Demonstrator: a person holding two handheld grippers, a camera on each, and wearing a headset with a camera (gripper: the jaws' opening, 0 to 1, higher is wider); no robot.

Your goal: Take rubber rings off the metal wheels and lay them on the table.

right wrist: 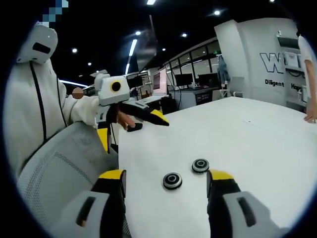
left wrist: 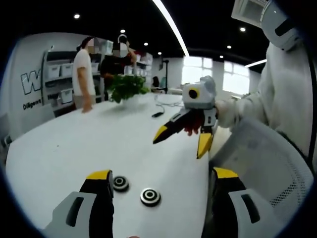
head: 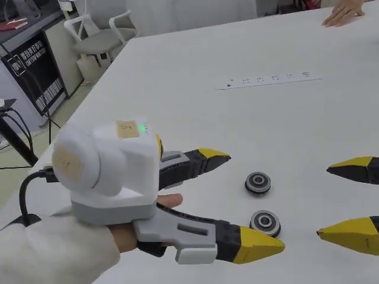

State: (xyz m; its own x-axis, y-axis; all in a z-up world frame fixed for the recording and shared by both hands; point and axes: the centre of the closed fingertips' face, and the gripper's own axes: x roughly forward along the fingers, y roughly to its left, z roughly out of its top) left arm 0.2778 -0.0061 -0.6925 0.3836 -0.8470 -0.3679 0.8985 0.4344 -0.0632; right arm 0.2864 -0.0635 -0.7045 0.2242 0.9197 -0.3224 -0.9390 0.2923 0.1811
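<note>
**Rubber rings (head: 253, 223) not off yet: both wheels untouched, both claws empty**

Your left claw (head: 255, 200) sits nearest you in the head view, jaws wide apart and holding nothing. Its tips reach toward the wheels from the left. Your right claw (head: 323, 202) comes in from the right edge, jaws also apart and empty. Its tips point at the wheels, near but not touching.

Between the two claws, two metal wheels lie flat on the white surface (head: 177, 89). The near wheel (head: 265, 222) is just beside the left claw's lower tip. The far wheel (head: 258, 182) is just behind it, close but apart. Each shows a dark band round a metal hub, which I read as the ring in place. No loose ring lies on the surface, so by my count nothing is done: two rings to pull, two to lay down.

Nothing lies between either claw and the wheels. Main snag, as I judge it: the wheels are close together, so going for one may nudge the other. They're also loose on a smooth surface, so you'll likely need one claw to pin a wheel while the other peels the ring.

Farther out, a white power strip (head: 269, 80) lies well apart from the work, no obstacle. Beyond that, someone's hand (head: 342, 12) rests on the far corner, and a chair (head: 100, 35) stands off the far left edge.
</note>
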